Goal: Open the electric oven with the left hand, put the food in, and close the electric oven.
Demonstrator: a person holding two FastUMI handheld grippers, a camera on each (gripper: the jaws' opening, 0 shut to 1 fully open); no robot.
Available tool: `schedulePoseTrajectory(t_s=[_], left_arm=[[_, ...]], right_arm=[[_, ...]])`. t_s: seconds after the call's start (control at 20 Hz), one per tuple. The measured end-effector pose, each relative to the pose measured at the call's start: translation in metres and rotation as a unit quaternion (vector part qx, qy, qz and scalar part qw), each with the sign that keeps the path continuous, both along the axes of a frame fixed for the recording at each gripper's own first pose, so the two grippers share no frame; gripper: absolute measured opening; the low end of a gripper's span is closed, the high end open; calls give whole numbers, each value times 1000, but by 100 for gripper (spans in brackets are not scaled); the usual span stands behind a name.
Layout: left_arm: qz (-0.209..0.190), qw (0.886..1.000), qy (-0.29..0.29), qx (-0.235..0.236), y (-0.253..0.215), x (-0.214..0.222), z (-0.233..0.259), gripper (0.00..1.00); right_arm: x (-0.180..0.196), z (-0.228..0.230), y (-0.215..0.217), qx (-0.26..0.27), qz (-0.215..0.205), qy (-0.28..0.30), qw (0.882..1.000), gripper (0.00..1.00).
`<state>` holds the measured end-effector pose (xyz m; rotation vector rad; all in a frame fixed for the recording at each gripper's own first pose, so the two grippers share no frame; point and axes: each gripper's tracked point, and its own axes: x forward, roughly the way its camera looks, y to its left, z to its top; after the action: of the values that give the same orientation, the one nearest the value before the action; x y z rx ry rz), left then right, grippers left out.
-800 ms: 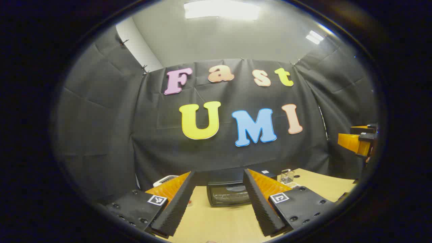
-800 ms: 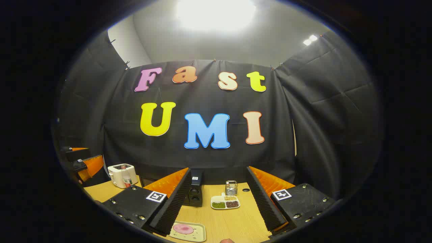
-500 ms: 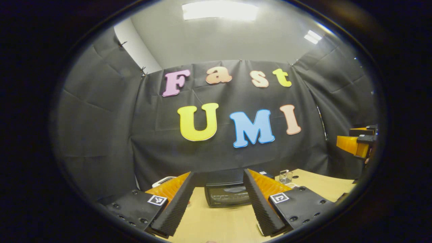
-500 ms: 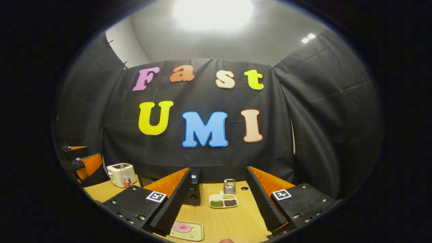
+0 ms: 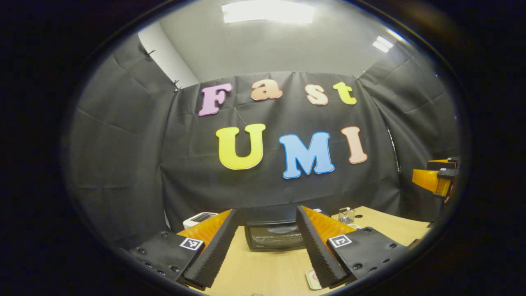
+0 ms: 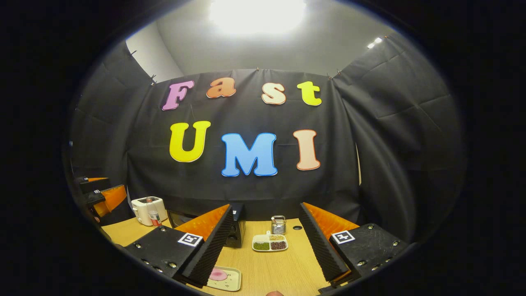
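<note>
Wooden worktop (image 5: 263,269) carried the electric oven (image 5: 274,236) at its far edge, door closed, framed squarely between the spread fingers of the left tongs (image 5: 265,246), which gripped nothing; that line-up suited a reach for the door. The right tongs (image 6: 267,246) hung released too, above a small tray (image 6: 224,278) holding a pink slice of food (image 6: 218,274) at the near edge, probably waiting its turn. A white toaster (image 6: 148,209) and a divided dish of beans (image 6: 270,243) stood apart, out of the way.
</note>
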<state>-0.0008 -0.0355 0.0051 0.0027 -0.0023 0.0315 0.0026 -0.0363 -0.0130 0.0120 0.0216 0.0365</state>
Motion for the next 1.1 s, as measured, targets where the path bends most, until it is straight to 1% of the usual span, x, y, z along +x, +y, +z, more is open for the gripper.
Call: schedulePoseTrajectory(t_s=[0.15, 0.3, 0.35, 0.45, 0.7, 0.9, 0.95, 1.0, 1.05, 1.1], left_arm=[[14, 1000, -2, 2, -6, 11, 1, 99], [23, 1000, 5, -12, -14, 27, -9, 95], [24, 1000, 8, -17, -17, 33, -12, 99], [26, 999, 16, -23, -21, 46, -21, 99], [10, 999, 33, -8, -36, 94, -49, 100], [-1, 999, 49, -15, -40, 137, -72, 100], [-6, 998, 53, -19, -42, 148, -78, 95], [-12, 998, 57, -20, -42, 160, -86, 100], [-17, 998, 60, -17, -41, 172, -90, 95], [-23, 998, 61, -14, -41, 184, -95, 100]], right_arm=[[-1, -7, -8, 0, 12, 1, 1000, 98], [-2, -15, -14, 3, 24, 4, 1000, 98], [-3, -18, -18, 3, 24, 8, 1000, 98], [-4, -19, -25, 4, 21, 11, 1000, 98], [-1, -21, -32, -1, 15, 15, 1000, 99], [7, -18, -29, -14, -3, 13, 1000, 98], [10, -18, -27, -18, -7, 12, 1000, 98], [14, -19, -25, -20, -11, 15, 1000, 98], [18, -20, -23, -22, -15, 19, 999, 99], [22, -21, -21, -24, -19, 23, 999, 98]])
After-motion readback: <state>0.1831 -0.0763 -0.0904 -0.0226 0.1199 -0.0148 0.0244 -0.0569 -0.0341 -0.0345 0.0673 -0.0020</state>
